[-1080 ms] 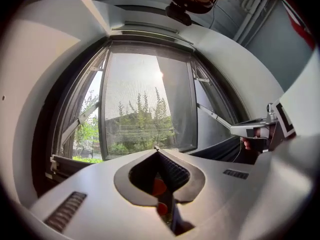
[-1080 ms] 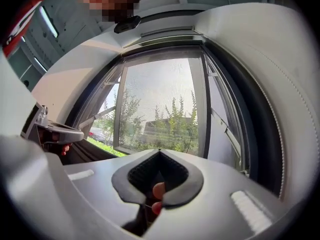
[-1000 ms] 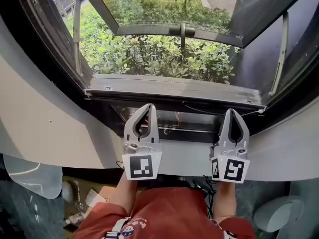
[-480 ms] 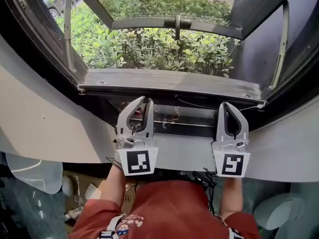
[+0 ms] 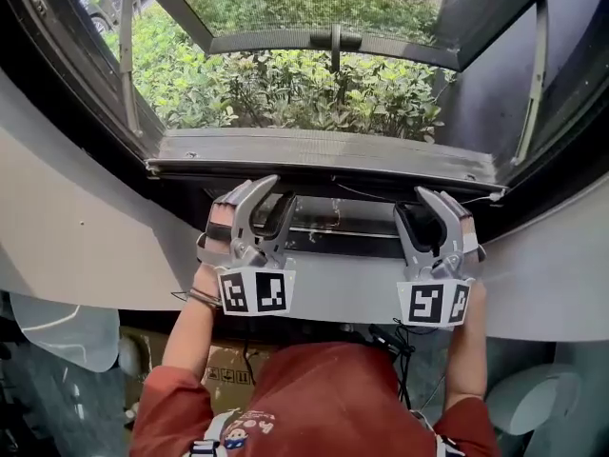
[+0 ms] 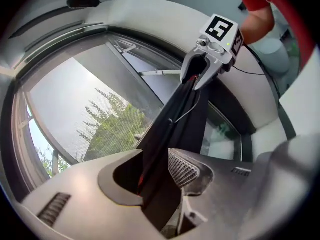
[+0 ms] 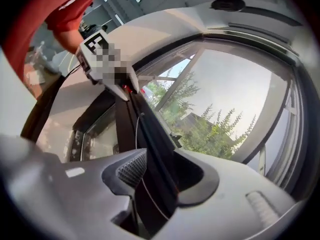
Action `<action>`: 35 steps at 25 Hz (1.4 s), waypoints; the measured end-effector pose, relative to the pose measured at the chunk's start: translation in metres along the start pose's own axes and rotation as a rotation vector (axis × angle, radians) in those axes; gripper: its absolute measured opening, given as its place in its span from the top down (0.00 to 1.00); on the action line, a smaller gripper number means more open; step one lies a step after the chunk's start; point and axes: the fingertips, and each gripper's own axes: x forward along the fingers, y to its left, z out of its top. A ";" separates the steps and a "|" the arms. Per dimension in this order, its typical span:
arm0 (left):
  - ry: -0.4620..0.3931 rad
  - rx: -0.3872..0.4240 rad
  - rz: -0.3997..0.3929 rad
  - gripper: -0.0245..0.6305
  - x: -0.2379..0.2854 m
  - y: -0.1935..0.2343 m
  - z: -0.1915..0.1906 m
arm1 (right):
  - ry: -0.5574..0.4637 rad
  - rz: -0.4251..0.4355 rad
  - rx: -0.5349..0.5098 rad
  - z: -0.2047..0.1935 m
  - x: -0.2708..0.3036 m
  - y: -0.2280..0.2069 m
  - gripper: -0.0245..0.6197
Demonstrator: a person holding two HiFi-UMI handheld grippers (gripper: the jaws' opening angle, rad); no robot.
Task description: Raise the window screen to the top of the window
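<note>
The window screen's grey bottom rail [image 5: 324,150] lies across the window opening, low, just above the dark sill. My left gripper [image 5: 271,195] is at the rail's left part and my right gripper [image 5: 440,203] at its right part, both rolled onto their sides. In the left gripper view the dark rail [image 6: 175,119] runs between the opening jaws of the left gripper [image 6: 150,170], and its pads stand apart from the rail. The right gripper view shows the same: the rail [image 7: 150,134] passes through the right gripper [image 7: 157,176], whose jaws are opening.
A white curved wall [image 5: 76,246] rings the window below the sill. The outer sash with its handle [image 5: 335,41] is swung outward over green bushes [image 5: 285,89]. A cardboard box [image 5: 228,362] lies on the floor by the person's red shirt.
Both grippers sank toward the rail and rolled onto their sides. Their jaws went from shut to spread wide, with the rail now between them.
</note>
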 end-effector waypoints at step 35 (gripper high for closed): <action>0.071 0.266 -0.082 0.83 0.011 0.013 0.000 | 0.096 0.020 -0.220 -0.016 0.010 -0.011 0.79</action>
